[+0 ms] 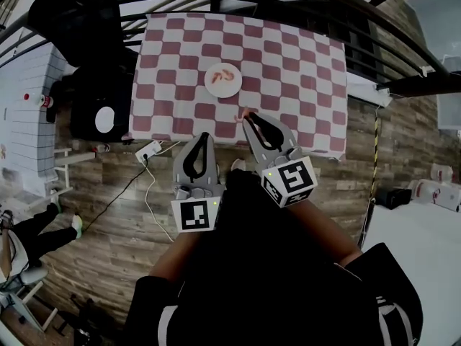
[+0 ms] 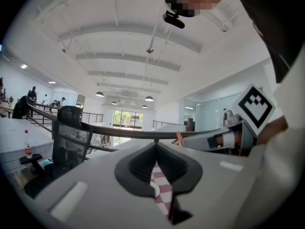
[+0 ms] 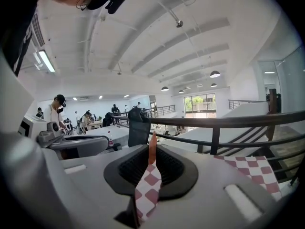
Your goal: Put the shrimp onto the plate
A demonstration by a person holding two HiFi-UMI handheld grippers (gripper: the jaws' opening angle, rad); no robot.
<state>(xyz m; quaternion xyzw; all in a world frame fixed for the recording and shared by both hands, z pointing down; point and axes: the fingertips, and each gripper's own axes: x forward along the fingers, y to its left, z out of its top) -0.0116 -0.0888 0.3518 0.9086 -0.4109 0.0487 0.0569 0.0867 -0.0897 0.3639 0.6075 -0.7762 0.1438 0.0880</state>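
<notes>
The right claw (image 1: 248, 115) is clenching a thin orange shrimp (image 3: 152, 149) along its body, with the narrow end poking up past the tips. It is hovering above the near edge of the worktop (image 1: 310, 85), short of the plate (image 1: 216, 91). The left claw (image 1: 204, 135) is pressed closed on nothing (only checked cloth is showing through the gap behind its tips) and is hanging just beside the right one at the same near edge.

The hold is looking slim, since only a sliver of the shrimp is sitting between the pads. A quick swing toward the plate could let it pivot or slide out and drop onto the cloth. Letting go too soon would be landing it between the near edge and the plate rather than on it. Coming down too low or too steeply could be nudging the plate, or pushing what it already carries off its rim. The idle left claw is close enough to bump its neighbour if both are moving at once.

The plate is white and round, sitting near the middle of the worktop, a little toward the left edge. It is already carrying plated shrimp (image 1: 223, 76), which look like two pinkish pieces, though the count is hard to make out. Bare white is showing along its near rim, which is probably offering the easiest landing spot.
</notes>
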